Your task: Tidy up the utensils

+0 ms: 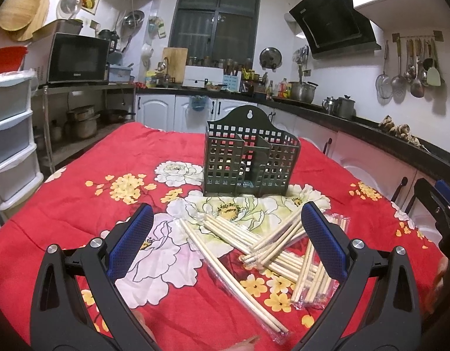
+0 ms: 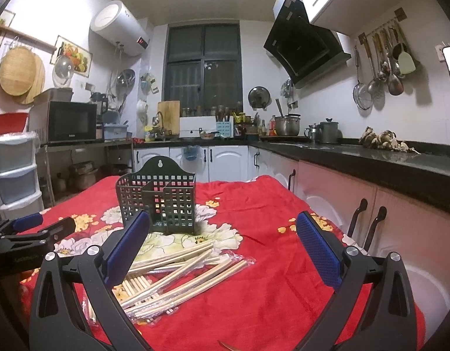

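A pile of wooden chopsticks in clear plastic sleeves [image 1: 263,251] lies on the red floral tablecloth [image 1: 64,213]; it also shows in the right wrist view [image 2: 178,280]. Behind it stands a dark green perforated utensil holder [image 1: 248,158], upright and empty, also seen in the right wrist view [image 2: 160,201]. My left gripper [image 1: 227,239] is open and empty, held just above the near side of the pile. My right gripper [image 2: 222,242] is open and empty, to the right of the pile. Each gripper shows at the edge of the other's view.
The table is covered by the red cloth [image 2: 268,292]. White cabinets with a black counter [image 2: 371,163] run along the right and back. A microwave [image 1: 75,58] on a shelf and plastic drawers [image 1: 8,134] stand at the left.
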{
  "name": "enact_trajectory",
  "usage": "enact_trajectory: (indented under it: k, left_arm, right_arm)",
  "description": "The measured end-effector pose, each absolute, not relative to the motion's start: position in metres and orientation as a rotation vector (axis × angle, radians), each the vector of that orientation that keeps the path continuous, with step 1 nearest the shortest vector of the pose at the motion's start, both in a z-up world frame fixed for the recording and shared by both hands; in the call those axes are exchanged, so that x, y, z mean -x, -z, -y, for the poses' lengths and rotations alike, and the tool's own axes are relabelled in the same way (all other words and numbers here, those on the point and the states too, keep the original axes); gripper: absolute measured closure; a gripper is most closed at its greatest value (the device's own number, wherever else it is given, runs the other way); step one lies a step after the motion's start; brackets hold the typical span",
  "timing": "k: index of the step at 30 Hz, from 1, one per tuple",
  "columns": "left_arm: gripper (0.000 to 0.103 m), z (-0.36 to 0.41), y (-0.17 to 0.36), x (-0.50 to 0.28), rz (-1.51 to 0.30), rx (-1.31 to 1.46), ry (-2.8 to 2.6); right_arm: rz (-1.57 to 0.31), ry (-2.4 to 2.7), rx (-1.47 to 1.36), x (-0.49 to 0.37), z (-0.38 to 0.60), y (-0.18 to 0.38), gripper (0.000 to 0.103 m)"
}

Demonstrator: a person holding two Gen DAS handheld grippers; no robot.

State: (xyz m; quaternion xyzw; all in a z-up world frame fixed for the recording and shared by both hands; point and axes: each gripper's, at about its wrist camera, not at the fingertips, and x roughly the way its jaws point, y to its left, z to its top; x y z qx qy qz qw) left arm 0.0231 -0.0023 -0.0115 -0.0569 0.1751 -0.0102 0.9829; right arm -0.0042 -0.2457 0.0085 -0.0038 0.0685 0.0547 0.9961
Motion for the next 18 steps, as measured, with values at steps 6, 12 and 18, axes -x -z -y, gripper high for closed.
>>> enact_trajectory:
  k: [6,12,18]
  left_arm:
    - [0.01,-0.007,0.011,-0.027,-0.368,0.127,0.005]
    - [0.01,-0.019,0.006,-0.03,-0.378,0.135,-0.03]
    - [0.01,-0.039,0.002,-0.039,-0.403,0.15,-0.055]
  right_arm:
    - [-0.176,-0.15,0.027,-0.006,0.241,-0.01,0.006]
    - [-0.229,-0.211,0.033,-0.018,0.235,-0.013,0.006]
    - [-0.316,-0.284,0.045,-0.044,0.226,-0.017,0.006]
